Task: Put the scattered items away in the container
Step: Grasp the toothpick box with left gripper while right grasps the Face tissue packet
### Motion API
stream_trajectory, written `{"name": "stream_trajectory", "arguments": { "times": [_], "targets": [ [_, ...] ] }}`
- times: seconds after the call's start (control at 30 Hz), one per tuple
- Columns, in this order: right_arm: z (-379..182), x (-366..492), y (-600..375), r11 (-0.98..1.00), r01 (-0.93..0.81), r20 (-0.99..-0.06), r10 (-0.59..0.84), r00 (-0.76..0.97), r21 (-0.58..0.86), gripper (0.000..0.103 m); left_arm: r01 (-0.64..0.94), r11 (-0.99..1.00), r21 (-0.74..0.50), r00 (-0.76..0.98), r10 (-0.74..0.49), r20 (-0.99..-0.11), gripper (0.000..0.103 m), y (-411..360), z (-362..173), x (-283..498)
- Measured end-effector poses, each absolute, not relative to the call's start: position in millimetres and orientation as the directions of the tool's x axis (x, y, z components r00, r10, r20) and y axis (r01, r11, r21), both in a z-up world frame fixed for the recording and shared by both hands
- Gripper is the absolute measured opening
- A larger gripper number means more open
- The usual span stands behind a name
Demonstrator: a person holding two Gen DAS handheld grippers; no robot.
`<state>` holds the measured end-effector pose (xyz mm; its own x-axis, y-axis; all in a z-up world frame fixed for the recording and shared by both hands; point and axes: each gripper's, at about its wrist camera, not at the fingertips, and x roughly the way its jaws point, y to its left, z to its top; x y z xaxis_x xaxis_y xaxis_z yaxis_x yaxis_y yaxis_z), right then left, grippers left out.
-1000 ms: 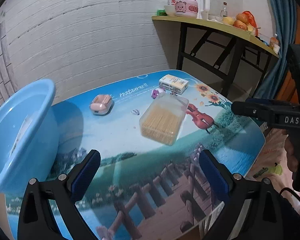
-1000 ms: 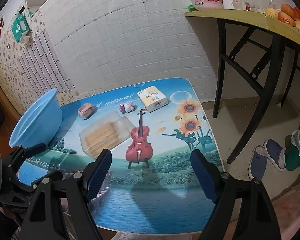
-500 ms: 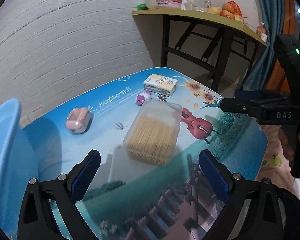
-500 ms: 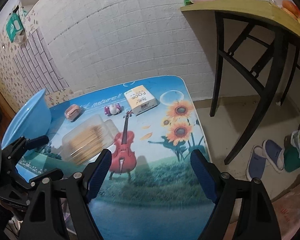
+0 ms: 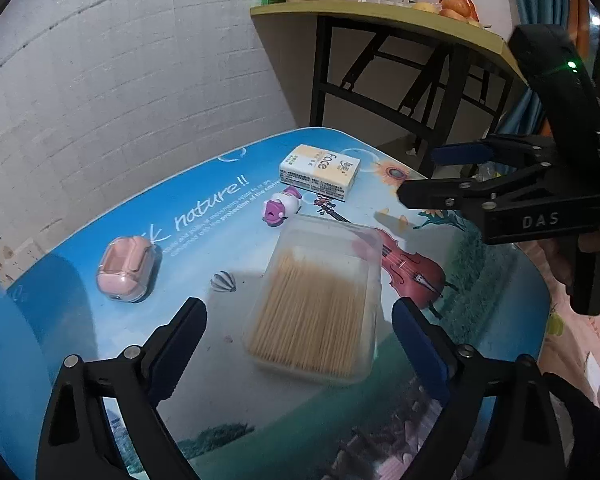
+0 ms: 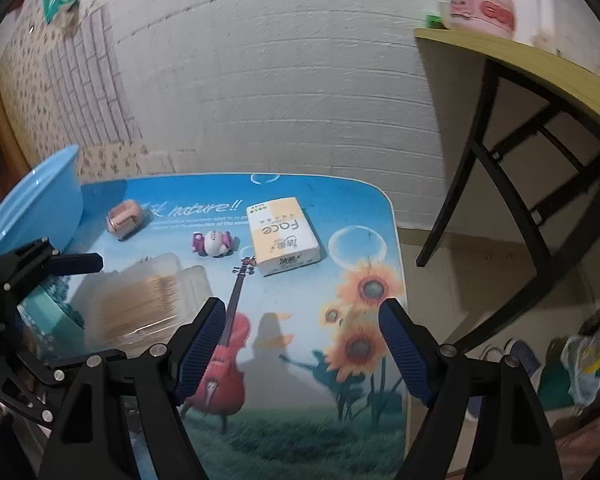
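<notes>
The left claw [image 5: 298, 344] tilts down over the table [image 5: 204, 408], its jaws spread and closing, with the clear toothpick box [image 5: 320, 300] lying between them, untouched. The right claw [image 6: 300, 344] also angles down, spread and narrowing over the printed violin, nothing between its jaws. Only the right wrist view shows the blue basin [image 6: 36, 204] at the table's far left; its inside is hidden. The pink case [image 5: 126, 272], toy figure [image 5: 282, 210] and tissue pack [image 5: 320, 170] lie farther off.

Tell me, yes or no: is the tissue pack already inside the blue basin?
No, the tissue pack lies on the table beside the small toy, apart from the blue basin.
</notes>
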<state>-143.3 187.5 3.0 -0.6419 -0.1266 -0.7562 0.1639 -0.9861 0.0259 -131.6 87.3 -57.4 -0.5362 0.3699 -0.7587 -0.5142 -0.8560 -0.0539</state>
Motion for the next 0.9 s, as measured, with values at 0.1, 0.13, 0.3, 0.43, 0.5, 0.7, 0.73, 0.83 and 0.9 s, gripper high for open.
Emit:
{"name": "stream_trajectory", "arguments": {
  "times": [0.1, 0.13, 0.3, 0.43, 0.5, 0.7, 0.73, 0.83, 0.9],
  "targets": [
    [-2, -155, 185, -0.984, 0.179, -0.772, -0.111, -0.626, -0.004, 0.082, -0.532, -0.844, -0.062, -0.511, 0.379, -0.771, 0.087, 92, -62, -136],
    [-2, -157, 184, -0.984, 0.178, -0.772, -0.108, -0.626, -0.007, 0.082, -0.539, -0.840, -0.068, -0.500, 0.384, -0.776, 0.083, 94, -63, -137],
    [-3, -169, 179, -0.978, 0.209, -0.769, -0.136, -0.625, 0.003, 0.082, -0.570, -0.819, -0.069, -0.466, 0.391, -0.793, 0.077, 103, -68, -141],
    [-8, -183, 176, -0.975, 0.220, -0.780, -0.115, -0.615, -0.030, 0.082, -0.575, -0.815, -0.066, -0.456, 0.386, -0.801, 0.073, 106, -70, -145],
    [-9, -189, 176, -0.975, 0.223, -0.783, -0.121, -0.610, -0.023, 0.082, -0.571, -0.818, -0.066, -0.458, 0.384, -0.802, 0.073, 107, -70, -147],
    [-9, -203, 170, -0.968, 0.246, -0.785, -0.123, -0.607, -0.039, 0.082, -0.569, -0.821, -0.048, -0.469, 0.372, -0.801, 0.064, 109, -70, -150],
    [-10, -206, 170, -0.968, 0.248, -0.787, -0.123, -0.605, -0.039, 0.082, -0.570, -0.821, -0.048, -0.469, 0.373, -0.801, 0.063, 109, -70, -150],
    [-14, -213, 168, -0.966, 0.255, -0.793, -0.117, -0.598, -0.050, 0.082, -0.572, -0.818, -0.056, -0.467, 0.381, -0.798, 0.061, 107, -69, -149],
    [-18, -217, 167, -0.963, 0.260, -0.797, -0.108, -0.594, -0.063, 0.082, -0.571, -0.819, -0.055, -0.468, 0.380, -0.798, 0.061, 107, -69, -149]
  ]
}}
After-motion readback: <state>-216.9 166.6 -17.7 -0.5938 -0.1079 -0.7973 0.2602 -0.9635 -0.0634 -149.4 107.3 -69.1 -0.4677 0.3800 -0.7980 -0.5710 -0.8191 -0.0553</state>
